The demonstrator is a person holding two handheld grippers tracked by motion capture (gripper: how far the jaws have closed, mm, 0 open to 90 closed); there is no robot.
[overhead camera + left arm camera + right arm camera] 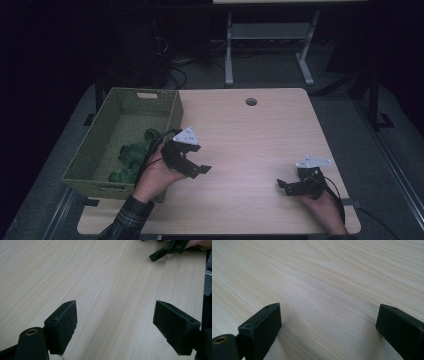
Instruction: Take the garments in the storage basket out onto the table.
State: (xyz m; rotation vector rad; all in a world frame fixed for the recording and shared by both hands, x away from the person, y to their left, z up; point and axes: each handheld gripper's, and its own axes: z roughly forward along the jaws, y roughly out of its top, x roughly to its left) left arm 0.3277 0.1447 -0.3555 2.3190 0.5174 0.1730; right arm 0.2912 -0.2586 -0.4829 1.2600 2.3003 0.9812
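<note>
My left gripper (199, 170) hovers above the wooden table (250, 140), just right of a green woven basket (172, 112). In the left gripper view its jaws (115, 312) stand wide apart over bare wood with nothing between them. My right gripper (283, 185) rests low near the table's front right, pointing left. Its jaws (329, 315) are also wide apart with nothing between them. The left gripper view catches the right gripper (162, 253) at the top edge. A crumpled green cloth (134, 156) lies inside the basket at its near end.
A round cable hole (251, 102) sits near the table's far edge. Beyond the table, white metal legs of another desk (229, 55) stand on the dark floor. The table's front edge runs close under both hands.
</note>
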